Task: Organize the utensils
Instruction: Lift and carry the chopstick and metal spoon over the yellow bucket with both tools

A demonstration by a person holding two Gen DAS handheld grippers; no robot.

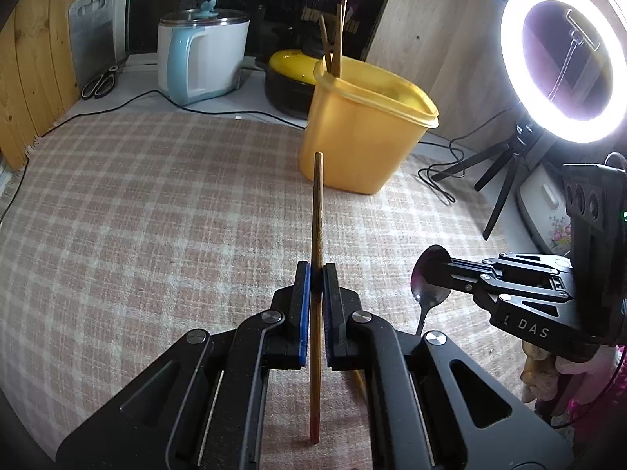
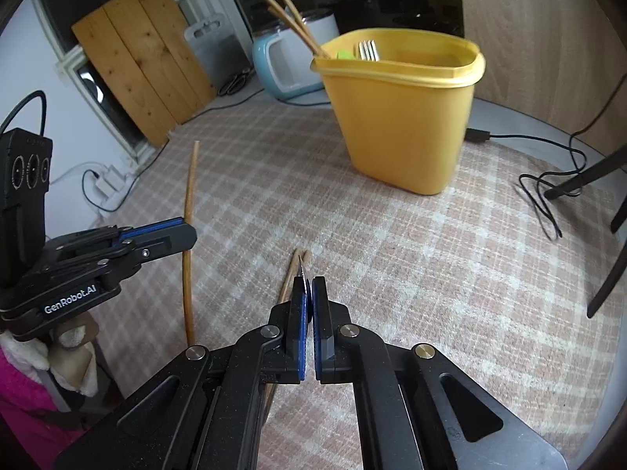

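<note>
My left gripper (image 1: 316, 270) is shut on a long wooden chopstick (image 1: 317, 203), which sticks out ahead of the pads above the checked cloth. To its right, my right gripper (image 1: 448, 270) is shut on a metal spoon (image 1: 429, 278), pads on the bowl and handle hanging down. In the right wrist view the right gripper (image 2: 309, 286) holds the spoon (image 2: 301, 268) edge-on, and the left gripper (image 2: 188, 235) carries its chopstick (image 2: 191, 196) upright at the left. Another chopstick (image 2: 290, 274) lies on the cloth under the right gripper. The yellow container (image 2: 399, 117) ahead holds several chopsticks (image 2: 292, 15) and forks (image 2: 368, 51).
Behind the yellow container (image 1: 364, 129) stand a white and blue electric pot (image 1: 200, 58) and a black pot with a yellow lid (image 1: 290, 74). Scissors (image 1: 100, 82) lie at the back left. A ring light (image 1: 564, 62) on a tripod and its cables (image 2: 544, 196) occupy the right side.
</note>
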